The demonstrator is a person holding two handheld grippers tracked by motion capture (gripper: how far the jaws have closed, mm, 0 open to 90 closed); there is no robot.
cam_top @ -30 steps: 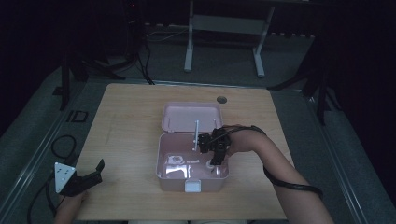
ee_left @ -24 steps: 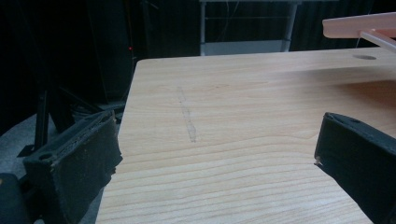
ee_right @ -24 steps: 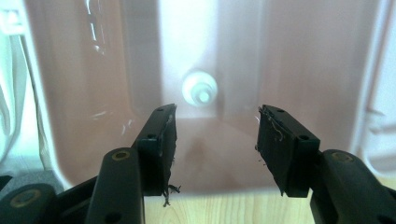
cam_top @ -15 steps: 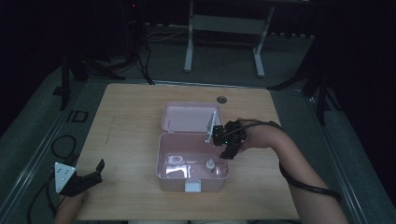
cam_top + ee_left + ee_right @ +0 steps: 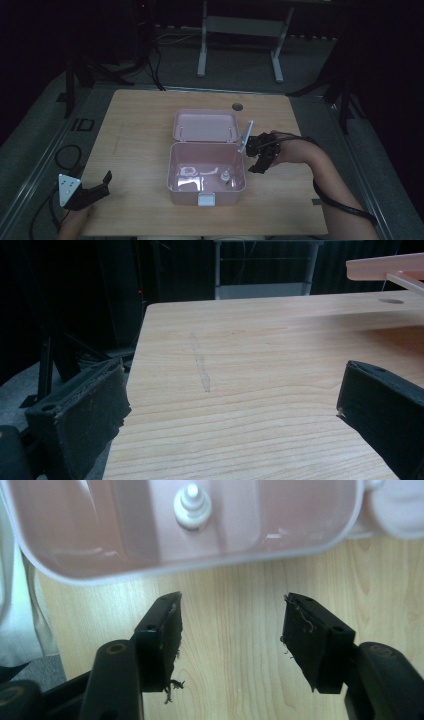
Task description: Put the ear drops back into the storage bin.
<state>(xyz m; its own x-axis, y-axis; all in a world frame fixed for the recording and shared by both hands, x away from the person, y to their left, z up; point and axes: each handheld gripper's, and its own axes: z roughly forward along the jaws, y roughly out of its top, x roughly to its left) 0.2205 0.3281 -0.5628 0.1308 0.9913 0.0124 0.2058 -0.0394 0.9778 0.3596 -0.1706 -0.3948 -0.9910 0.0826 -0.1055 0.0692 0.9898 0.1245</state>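
Open pink box (image 5: 170, 170) near the middle of the desk (image 5: 140, 130), lid (image 5: 205, 126) swung back and lying on the far side, white latch (image 5: 206, 199) on the near wall. Inside, toward the right end: a small white bottle (image 5: 226, 176), upright, with pale items beside it too faint to identify.

Right tool (image 5: 257, 157) just beside the box's right wall, outside the rim; jaws apart, just now opening wider, nothing between them but bare wood. Left tool (image 5: 100, 185) well apart at the near left corner, jaws spread wide and empty.

Probable step: clearing the box once the bottle is in, ahead of shutting the lid.

- Keep the right tool outside the rim and above wall height; a knock here likely shifts the light box or tips the bottle.
- Approach the lid from its far edge, not across the opening.
- Swing the lid over slowly, then press down near the latch.
- Bring the left tool in against the left wall to steady the box.
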